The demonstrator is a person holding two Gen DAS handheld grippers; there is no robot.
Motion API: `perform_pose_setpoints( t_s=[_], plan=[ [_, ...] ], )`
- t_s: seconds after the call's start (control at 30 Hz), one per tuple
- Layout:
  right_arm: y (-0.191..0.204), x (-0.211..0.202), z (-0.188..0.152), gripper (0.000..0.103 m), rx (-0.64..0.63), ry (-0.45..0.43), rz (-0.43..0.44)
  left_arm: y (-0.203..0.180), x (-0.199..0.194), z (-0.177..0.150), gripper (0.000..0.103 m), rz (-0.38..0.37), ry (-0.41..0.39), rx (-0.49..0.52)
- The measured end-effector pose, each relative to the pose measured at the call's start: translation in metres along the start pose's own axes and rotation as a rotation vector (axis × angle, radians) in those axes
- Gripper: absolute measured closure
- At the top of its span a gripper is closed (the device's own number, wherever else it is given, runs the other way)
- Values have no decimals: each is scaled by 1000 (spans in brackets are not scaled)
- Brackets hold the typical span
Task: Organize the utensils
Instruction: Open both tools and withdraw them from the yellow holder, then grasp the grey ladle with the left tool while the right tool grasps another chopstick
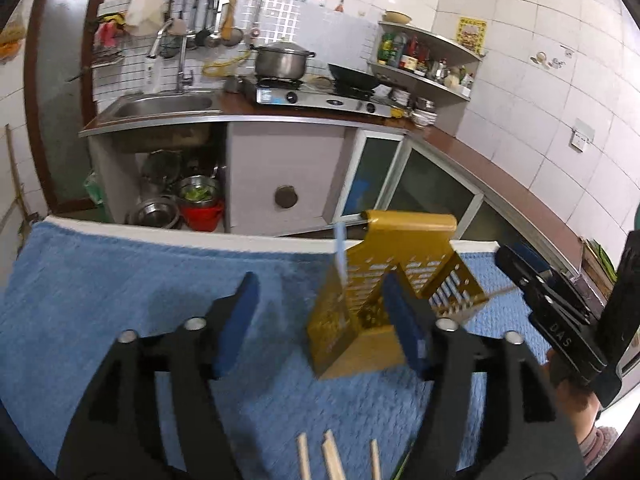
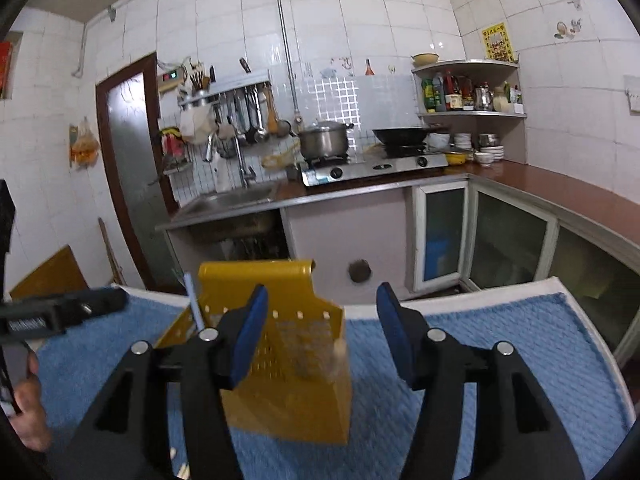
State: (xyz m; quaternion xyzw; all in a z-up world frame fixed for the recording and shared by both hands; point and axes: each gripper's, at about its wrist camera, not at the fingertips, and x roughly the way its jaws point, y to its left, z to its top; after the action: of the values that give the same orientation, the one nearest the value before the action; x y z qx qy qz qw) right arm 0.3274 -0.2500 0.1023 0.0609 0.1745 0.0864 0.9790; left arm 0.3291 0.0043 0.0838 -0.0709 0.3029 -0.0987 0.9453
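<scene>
A gold perforated utensil holder [image 1: 368, 280] stands upright on the blue towel [image 1: 120, 280]. A pale blue stick-like utensil [image 1: 341, 256] stands in it. Three wooden chopstick ends [image 1: 332, 456] lie on the towel at the bottom edge of the left wrist view. My left gripper [image 1: 324, 320] is open and empty, just left of and in front of the holder. My right gripper [image 2: 320, 336] is open and empty, close in front of the holder [image 2: 292, 360]. The right gripper also shows at the right of the left wrist view [image 1: 560, 308].
The towel [image 2: 500, 360] covers a white table. Behind it are the kitchen counter with a sink [image 1: 160, 106], a gas stove with a pot [image 1: 282, 60] and a wok [image 1: 352, 76], corner shelves with bottles [image 2: 468, 94], and bowls under the sink [image 1: 180, 204].
</scene>
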Motion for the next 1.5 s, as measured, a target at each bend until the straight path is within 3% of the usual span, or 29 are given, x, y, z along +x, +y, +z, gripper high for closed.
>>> perform_pose_setpoints(
  t_s=[0.13, 0.27, 0.47, 0.83, 1.1, 1.2, 1.27, 1.33, 1.5],
  plan=[
    [8, -28, -8, 34, -39, 27, -61, 20, -24, -14, 14, 54, 19, -16],
    [14, -51, -18, 31, -70, 58, -106, 38, -38, -31, 11, 75, 62, -37],
    [9, -68, -49, 31, -48, 146, -159, 47, -38, -70, 11, 126, 141, -42],
    [-32, -63, -119, 31, 72, 409, -287, 52, -4, -125, 11, 186, 335, -54],
    [-35, -60, -148, 31, 54, 485, -324, 50, 9, -146, 13, 210, 406, -81],
    [-37, -62, -156, 32, 55, 507, -342, 50, 15, -148, 22, 208, 428, -95],
    [-40, -62, -159, 41, 59, 523, -352, 50, 20, -151, 31, 198, 450, -111],
    [-43, -61, -162, 59, 75, 548, -349, 50, 22, -150, 31, 196, 452, -114],
    [-46, -54, -162, 77, 127, 591, -289, 49, 30, -146, 36, 206, 474, -95]
  ],
)
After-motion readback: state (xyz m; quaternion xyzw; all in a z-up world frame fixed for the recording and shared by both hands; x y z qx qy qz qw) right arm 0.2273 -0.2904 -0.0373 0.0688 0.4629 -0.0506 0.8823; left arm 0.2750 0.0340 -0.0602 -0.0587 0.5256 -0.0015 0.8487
